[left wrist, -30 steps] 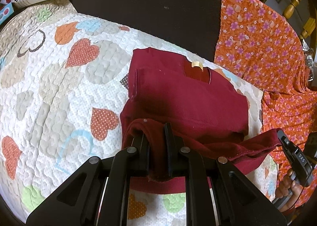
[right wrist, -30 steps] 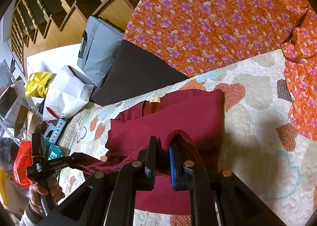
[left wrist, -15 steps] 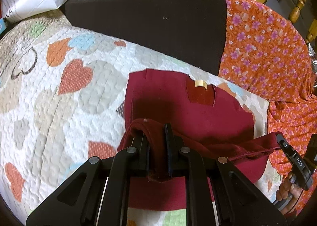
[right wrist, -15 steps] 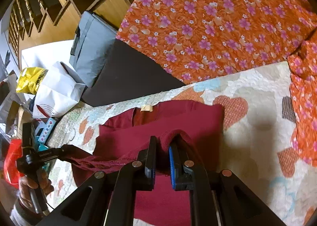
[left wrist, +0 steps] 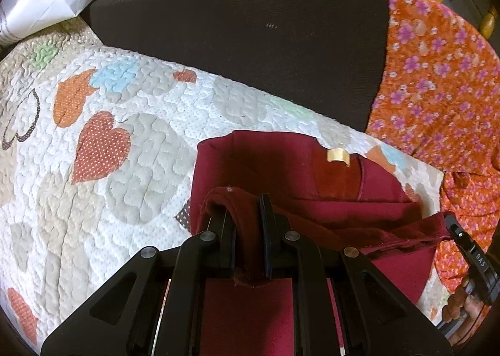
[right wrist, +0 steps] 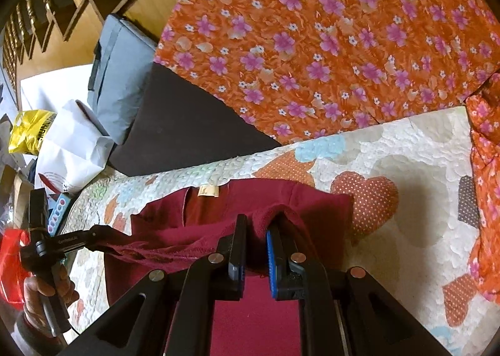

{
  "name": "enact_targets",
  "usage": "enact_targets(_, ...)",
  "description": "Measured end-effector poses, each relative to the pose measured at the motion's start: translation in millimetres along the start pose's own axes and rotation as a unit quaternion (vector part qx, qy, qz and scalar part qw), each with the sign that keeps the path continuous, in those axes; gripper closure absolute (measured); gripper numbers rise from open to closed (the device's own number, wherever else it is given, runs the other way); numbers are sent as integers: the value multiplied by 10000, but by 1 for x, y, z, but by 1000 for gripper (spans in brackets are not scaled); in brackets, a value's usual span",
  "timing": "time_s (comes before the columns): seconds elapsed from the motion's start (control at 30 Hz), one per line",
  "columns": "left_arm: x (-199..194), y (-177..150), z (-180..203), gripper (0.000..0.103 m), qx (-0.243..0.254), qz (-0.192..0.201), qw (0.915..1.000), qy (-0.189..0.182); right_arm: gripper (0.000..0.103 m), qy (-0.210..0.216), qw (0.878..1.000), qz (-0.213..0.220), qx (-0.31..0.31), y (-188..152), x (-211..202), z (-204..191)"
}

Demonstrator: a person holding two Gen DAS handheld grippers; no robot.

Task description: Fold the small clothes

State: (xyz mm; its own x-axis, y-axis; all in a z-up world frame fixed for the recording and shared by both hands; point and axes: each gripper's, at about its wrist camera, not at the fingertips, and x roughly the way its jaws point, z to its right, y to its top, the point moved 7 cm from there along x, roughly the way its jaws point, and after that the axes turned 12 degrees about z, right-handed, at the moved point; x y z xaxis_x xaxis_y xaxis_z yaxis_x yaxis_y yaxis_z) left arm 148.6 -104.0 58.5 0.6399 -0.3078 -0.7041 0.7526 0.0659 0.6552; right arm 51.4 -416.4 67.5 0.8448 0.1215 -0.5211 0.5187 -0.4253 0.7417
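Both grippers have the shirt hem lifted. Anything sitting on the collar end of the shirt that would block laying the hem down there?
Nothing visible. The left gripper and right gripper are both shut on the maroon shirt, and its collar end by the tag lies bare on the heart quilt.

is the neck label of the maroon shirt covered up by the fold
No, the pale neck label lies in plain view on the maroon shirt, beyond the lifted edge.

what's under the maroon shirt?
The maroon shirt lies on the heart-print quilt, which shows all around it. The lifted hem hides the shirt's lower part, and whatever is beneath the quilt is covered.
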Motion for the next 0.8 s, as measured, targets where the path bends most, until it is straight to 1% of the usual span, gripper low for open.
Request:
enact_targets(0.1,10,4,-1,92,26,-21,10000,43,93,-12,9999,-60,95,1,12,6)
enact_targets(0.33,27,19,3,92,59,2,9999,85,93,-94,9999,-100,38,9,33,14)
enact_targets(0.57,49,22,1,92,-15,-71,9998,162,93,-149,9992,-119,338,14,62,26)
enact_targets(0.73,64,19,3,91,72,-196,9998,-14,93,-174,9972,-224,695,8,86,41)
enact_targets(0.8,69,20,2,91,-7,-276,9995,-119,92,-176,9961,-275,818,8,93,46)
